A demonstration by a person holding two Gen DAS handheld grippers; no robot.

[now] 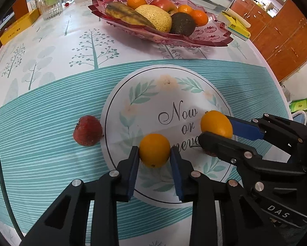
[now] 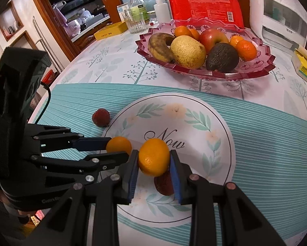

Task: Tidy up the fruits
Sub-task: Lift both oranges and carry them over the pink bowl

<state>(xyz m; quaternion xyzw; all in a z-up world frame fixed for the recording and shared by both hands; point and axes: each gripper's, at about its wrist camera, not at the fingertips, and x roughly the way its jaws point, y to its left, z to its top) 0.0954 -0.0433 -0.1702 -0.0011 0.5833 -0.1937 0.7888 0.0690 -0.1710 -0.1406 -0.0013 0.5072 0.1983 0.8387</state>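
Note:
An orange [image 1: 154, 150] sits on the printed cloth's round emblem, and my left gripper [image 1: 154, 153] is shut on it, blue pads pressing on both sides. To its right, my right gripper [image 1: 216, 129] is shut on a second orange [image 1: 215, 124], held slightly above the cloth. The right wrist view shows that orange [image 2: 153, 156] between my right gripper's [image 2: 153, 160] pads, with a dark red fruit [image 2: 163, 182] lying under it. My left gripper [image 2: 118, 148] and its orange [image 2: 118, 144] are at the left. Another red fruit [image 1: 87, 131] [image 2: 101, 117] lies alone further left.
A red glass fruit tray [image 1: 214, 39] [image 2: 262, 69] at the back holds a banana, a yellow pear, an apple, an avocado and tangerines. Behind it stand a red packet [image 2: 204, 4], jars [image 1: 49, 6], a yellow box [image 1: 16, 28] and a white appliance [image 2: 276, 20]. A tissue pack [image 1: 237, 24] lies near the right table edge.

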